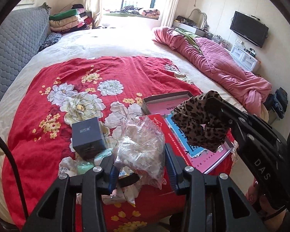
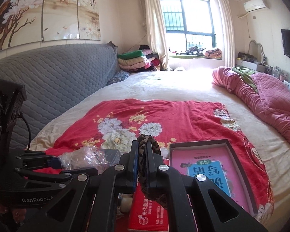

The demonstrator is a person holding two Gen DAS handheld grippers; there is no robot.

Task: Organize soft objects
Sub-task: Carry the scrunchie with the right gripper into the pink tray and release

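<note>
My left gripper is shut on a crinkled clear plastic bag with pale soft stuff inside, lifted above the red flowered blanket. The bag also shows at the lower left of the right wrist view, in the left gripper. My right gripper is shut on a leopard-print cloth that loops over its fingertips. In the left wrist view that cloth hangs from the right gripper over an open box with a pink and blue book.
A dark square box, a red packet and several small soft items lie on the blanket near the bed's front edge. A pink quilt is bunched at the right, a grey quilted headboard runs along the left.
</note>
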